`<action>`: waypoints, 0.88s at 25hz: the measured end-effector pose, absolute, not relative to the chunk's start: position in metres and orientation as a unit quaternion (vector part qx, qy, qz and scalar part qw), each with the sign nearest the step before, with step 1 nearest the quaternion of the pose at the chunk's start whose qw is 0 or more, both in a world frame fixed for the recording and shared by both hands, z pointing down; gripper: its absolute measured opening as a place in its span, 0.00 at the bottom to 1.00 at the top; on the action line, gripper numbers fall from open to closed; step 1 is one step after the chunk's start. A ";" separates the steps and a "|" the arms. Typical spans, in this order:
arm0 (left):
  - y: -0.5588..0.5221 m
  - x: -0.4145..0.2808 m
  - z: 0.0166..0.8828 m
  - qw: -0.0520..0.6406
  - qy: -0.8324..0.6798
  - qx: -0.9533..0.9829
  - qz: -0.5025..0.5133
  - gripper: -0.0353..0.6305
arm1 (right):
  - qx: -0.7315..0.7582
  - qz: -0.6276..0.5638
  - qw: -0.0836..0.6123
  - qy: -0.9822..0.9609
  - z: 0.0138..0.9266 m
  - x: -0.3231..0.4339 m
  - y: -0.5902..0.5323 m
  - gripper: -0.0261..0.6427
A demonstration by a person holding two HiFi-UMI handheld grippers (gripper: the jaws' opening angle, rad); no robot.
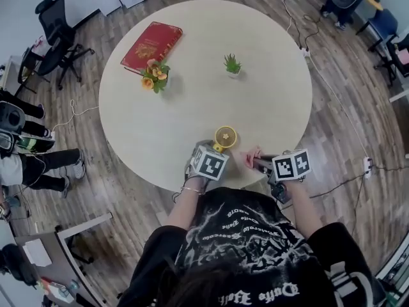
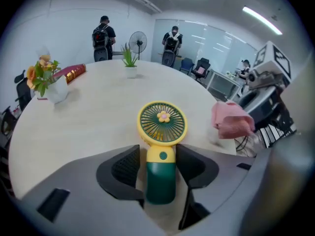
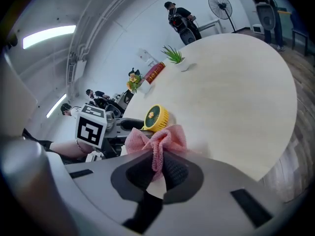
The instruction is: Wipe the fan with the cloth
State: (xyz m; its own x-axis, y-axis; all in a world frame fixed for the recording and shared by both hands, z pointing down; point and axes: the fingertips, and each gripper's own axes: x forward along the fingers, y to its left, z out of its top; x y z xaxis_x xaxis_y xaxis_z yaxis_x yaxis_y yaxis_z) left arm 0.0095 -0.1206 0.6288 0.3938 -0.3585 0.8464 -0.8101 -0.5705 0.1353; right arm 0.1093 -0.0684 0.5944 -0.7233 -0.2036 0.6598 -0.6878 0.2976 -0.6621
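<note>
A small hand fan (image 1: 225, 136) with a yellow head and a green handle lies on the round pale table (image 1: 268, 75) near its front edge. In the left gripper view the fan's handle (image 2: 161, 178) lies between the jaws of my left gripper (image 2: 158, 156). A thin gap shows beside it, so the gripper is open. My right gripper (image 3: 158, 168) is shut on a bunched pink cloth (image 3: 156, 139). It holds the cloth just right of the fan (image 3: 156, 118), a little above the table. From the head view the cloth (image 1: 250, 157) shows between the two marker cubes.
A red book (image 1: 152, 45), a vase of orange flowers (image 1: 155, 75) and a small green potted plant (image 1: 232, 64) stand on the far half of the table. Office chairs, cables and people surround the table.
</note>
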 end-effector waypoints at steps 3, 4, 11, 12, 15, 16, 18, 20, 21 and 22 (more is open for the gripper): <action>-0.125 0.010 0.634 0.293 -0.392 0.771 0.407 0.36 | 0.295 0.518 0.210 -0.774 0.593 0.109 -0.064 0.08; -0.125 0.012 0.634 0.306 -0.391 0.772 0.397 0.36 | 0.298 0.518 0.201 -0.776 0.591 0.108 -0.065 0.08; -0.140 0.017 0.598 0.551 -0.392 0.728 0.116 0.35 | 0.297 0.482 0.151 -0.810 0.563 0.095 -0.079 0.08; -0.146 0.018 0.587 0.572 -0.387 0.721 0.061 0.35 | 0.291 0.477 0.142 -0.818 0.556 0.091 -0.081 0.08; -0.162 0.013 0.554 0.609 -0.375 0.695 -0.078 0.35 | 0.255 0.458 0.105 -0.845 0.523 0.069 -0.088 0.08; -0.167 0.010 0.544 0.613 -0.372 0.688 -0.112 0.35 | 0.237 0.448 0.095 -0.857 0.511 0.058 -0.089 0.08; -0.173 0.009 0.525 0.611 -0.359 0.685 -0.169 0.35 | 0.207 0.429 0.095 -0.874 0.494 0.035 -0.092 0.08; -0.176 0.009 0.507 0.604 -0.339 0.689 -0.213 0.35 | 0.196 0.420 0.120 -0.878 0.493 0.017 -0.098 0.08; -0.176 0.006 0.505 0.602 -0.342 0.687 -0.219 0.35 | 0.192 0.419 0.134 -0.877 0.495 0.010 -0.099 0.08; -0.176 0.001 0.504 0.602 -0.349 0.684 -0.220 0.35 | 0.187 0.418 0.147 -0.877 0.497 0.006 -0.100 0.08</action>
State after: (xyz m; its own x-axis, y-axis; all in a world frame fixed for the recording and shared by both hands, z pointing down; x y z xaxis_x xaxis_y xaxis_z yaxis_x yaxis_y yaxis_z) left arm 0.0009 -0.1757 0.5045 0.6593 -0.7424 0.1191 -0.2123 -0.0318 0.9767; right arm 0.0056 -0.0996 0.4971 -0.8869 -0.2060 0.4135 -0.4509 0.5809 -0.6777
